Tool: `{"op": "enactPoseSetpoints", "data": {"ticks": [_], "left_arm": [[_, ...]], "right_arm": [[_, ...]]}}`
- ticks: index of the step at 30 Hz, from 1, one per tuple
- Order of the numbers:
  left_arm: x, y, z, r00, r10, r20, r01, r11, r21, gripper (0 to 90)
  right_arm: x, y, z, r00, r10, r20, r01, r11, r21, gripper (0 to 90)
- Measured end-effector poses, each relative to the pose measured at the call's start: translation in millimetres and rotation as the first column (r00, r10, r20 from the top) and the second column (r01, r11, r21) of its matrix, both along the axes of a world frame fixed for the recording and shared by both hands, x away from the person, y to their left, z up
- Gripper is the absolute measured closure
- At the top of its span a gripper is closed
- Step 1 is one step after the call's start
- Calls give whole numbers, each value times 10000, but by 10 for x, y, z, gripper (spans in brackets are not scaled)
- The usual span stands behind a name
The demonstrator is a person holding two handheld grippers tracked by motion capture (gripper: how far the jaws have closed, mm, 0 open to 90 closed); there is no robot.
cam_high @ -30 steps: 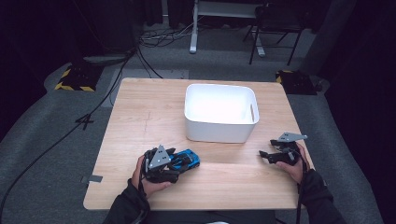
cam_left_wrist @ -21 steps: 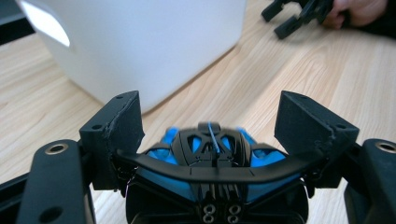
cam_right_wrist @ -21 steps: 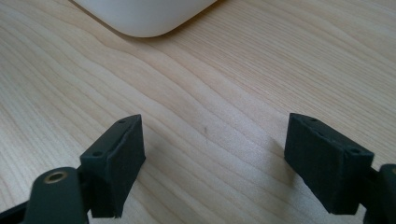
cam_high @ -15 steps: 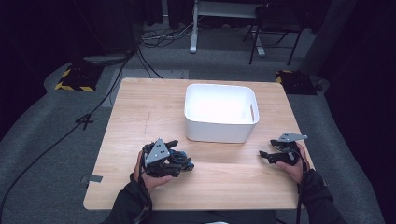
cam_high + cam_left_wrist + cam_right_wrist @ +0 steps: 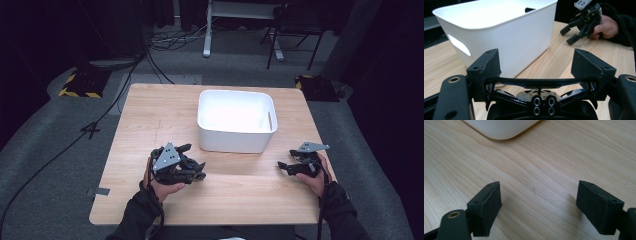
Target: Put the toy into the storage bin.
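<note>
My left gripper hovers just above the wooden table near its front left, shut on a small toy that looks like a car. In the left gripper view a black bar of the toy spans from jaw to jaw, with black struts and a pale body below it. From above the toy reads only as a dark shape at the jaws. My right gripper rests at the table's front right, open, with bare wood between its jaws. It also appears far off in the left gripper view.
A white plastic bin with handle slots stands at the middle back of the table, just beyond both grippers; its wall is close ahead of the left jaws and its corner ahead of the right ones. Cables and chair legs lie on the floor behind.
My left gripper has risen slightly with the toy. The toy's blue side, visible from above a second ago, has turned out of sight. The right gripper has not moved.
</note>
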State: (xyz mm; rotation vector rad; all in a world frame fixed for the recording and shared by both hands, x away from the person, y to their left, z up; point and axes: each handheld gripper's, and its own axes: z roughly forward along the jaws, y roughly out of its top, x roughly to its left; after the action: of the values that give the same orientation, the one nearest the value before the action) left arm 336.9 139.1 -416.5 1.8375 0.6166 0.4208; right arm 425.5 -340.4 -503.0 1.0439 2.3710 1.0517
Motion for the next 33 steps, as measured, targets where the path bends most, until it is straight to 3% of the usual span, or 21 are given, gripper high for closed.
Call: {"op": "enactPoseSetpoints", "data": {"ticks": [4,5,8,9,10,13,15,18,19,20,33], "left_arm": [[40,27,49,10000,62,39,-62,9997,-226,241],[48,46,72,10000,24,-71,-25,9999,-161,241],[82,65,120,9999,131,110,-130,9998,-128,241],[89,70,136,9999,130,-59,-131,9997,-216,241],[106,73,145,9997,209,90,-206,9994,-295,241],[134,80,194,9997,258,54,-256,9985,-477,241],[150,100,251,9996,273,26,-272,9991,-324,241],[190,127,341,9990,425,132,-420,9986,-336,241],[200,126,369,9989,459,0,-458,9981,-420,241],[220,143,410,9992,390,16,-389,9990,-199,241],[421,228,738,9958,827,382,-816,9963,-285,241]], "right_arm": [[0,0,0,10000,2,5,-2,10000,1,203],[0,0,0,10000,1,2,-1,10000,2,202],[-2,-2,-1,10000,5,9,-5,10000,-5,202],[-2,-2,-1,10000,9,12,-9,10000,-3,203],[-2,-2,0,10000,10,5,-10,10000,3,203],[-3,-2,0,10000,4,2,-4,10000,4,203],[-3,-3,0,10000,9,6,-9,10000,1,203],[-3,-3,-1,10000,13,10,-13,10000,12,202],[-3,-3,-1,10000,12,7,-12,10000,9,203],[-3,-3,-1,10000,11,12,-11,10000,10,202],[-4,-3,-1,10000,12,14,-12,10000,9,203]]}}
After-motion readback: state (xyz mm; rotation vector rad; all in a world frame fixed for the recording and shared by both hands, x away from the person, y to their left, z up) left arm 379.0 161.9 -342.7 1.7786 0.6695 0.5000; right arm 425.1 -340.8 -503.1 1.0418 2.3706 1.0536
